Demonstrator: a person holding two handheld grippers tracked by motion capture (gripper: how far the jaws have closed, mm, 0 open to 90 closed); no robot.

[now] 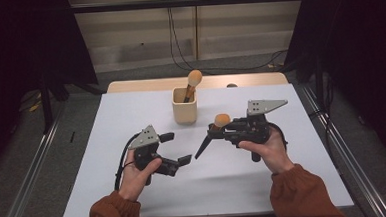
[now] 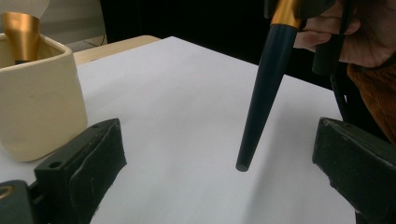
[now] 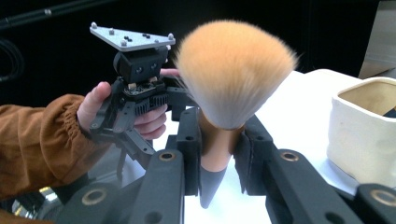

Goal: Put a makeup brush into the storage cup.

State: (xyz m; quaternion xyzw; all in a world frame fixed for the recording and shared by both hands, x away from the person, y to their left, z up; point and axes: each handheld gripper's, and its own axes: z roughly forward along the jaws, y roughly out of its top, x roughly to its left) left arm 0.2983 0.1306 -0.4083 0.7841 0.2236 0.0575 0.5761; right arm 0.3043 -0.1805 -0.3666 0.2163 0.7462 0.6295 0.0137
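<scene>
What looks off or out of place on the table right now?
Nothing stands out. The right gripper holds a brush by its copper ferrule, handle slanting down above the table. Another brush stands in the cream cup. Nothing spilled.

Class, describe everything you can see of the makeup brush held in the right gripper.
The makeup brush has a fluffy, rounded orange head paling toward its base, a copper-gold ferrule and a dark, tapering handle with a blunt tip. The right gripper is shut on the ferrule, one pad on each side. In the high view the brush hangs tilted in the air, head up, handle slanting down toward the white table, its tip apparently not touching.
</scene>
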